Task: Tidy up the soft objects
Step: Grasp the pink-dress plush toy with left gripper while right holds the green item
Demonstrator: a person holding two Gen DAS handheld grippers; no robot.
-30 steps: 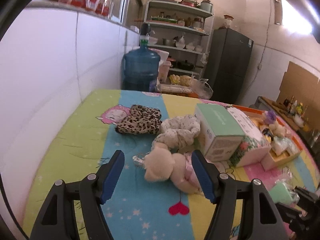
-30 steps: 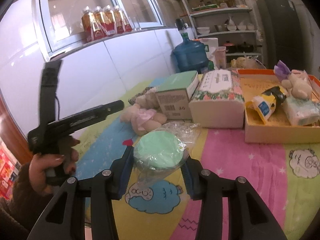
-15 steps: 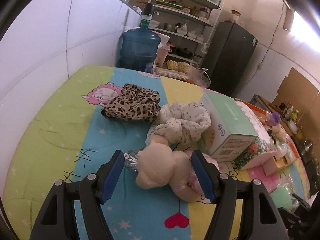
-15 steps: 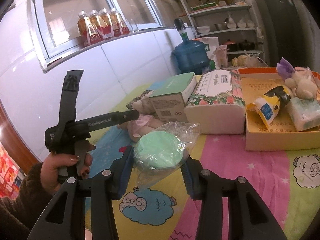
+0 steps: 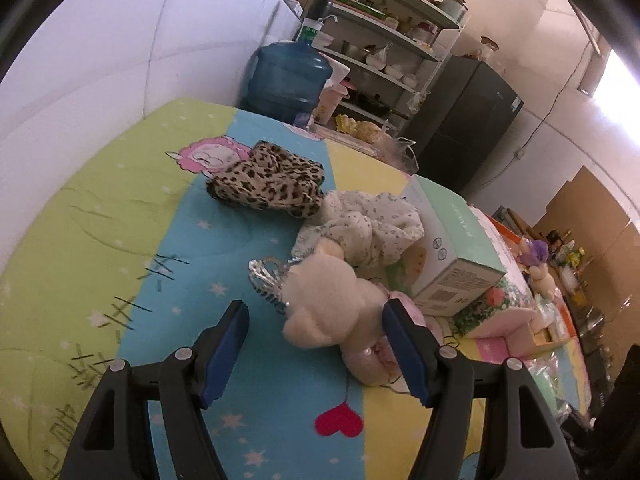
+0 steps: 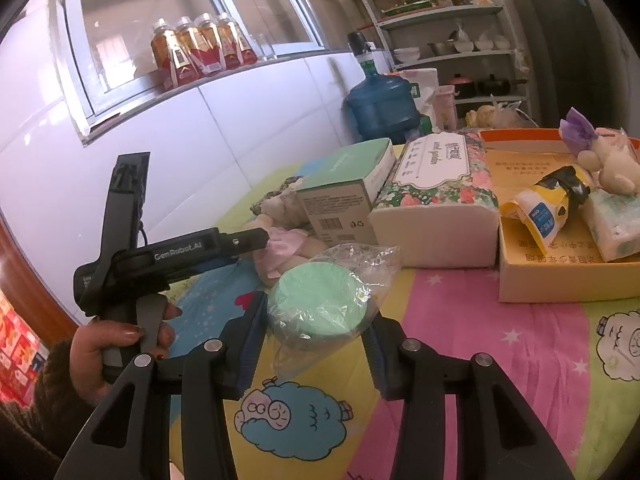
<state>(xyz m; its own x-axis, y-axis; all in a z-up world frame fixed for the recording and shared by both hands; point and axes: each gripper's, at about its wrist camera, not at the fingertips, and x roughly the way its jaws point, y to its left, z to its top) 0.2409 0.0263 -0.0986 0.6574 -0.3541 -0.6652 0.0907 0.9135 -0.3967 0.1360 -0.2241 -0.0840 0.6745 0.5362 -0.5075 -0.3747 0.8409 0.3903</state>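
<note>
Left gripper (image 5: 316, 330) spread wide over the cartoon-print cloth (image 5: 120, 208), blue pads either side of a cream plush bear (image 5: 324, 300) in a pink dress, the right pad just at the bear's body, the left pad clear of it, nothing clamped. A silvery crinkled wrapper (image 5: 266, 278) lies against the bear's head, and just beyond it sits a white floral fabric bundle (image 5: 368, 226), with a leopard-print fabric piece (image 5: 268, 184) farther back on the blue stripe. Over to the right wrist view: the right gripper (image 6: 316, 326) is closed on a mint-green round soft pad in a clear plastic bag (image 6: 320, 300), pads pressing both sides, held above the yellow and pink stripes. From this side the left gripper's black body reads "GenRobot.AI" in white, gripped by the person's left hand (image 6: 116, 344) with dark red nails. Behind the bag stands a mint-green carton (image 6: 348, 192) with a barcode and recycling marks, the print too small to read, touching a floral tissue pack (image 6: 436, 196) whose white label carries script lettering that cannot be read. Right of that, an open cardboard box (image 6: 560, 280) printed with orange Chinese characters holds a yellow and black packet (image 6: 548, 208), a pale wrapped pack (image 6: 612, 224) and a small plush toy with a purple bow (image 6: 608, 156). A blue water jug (image 6: 380, 108) stands at the table's far end.
</note>
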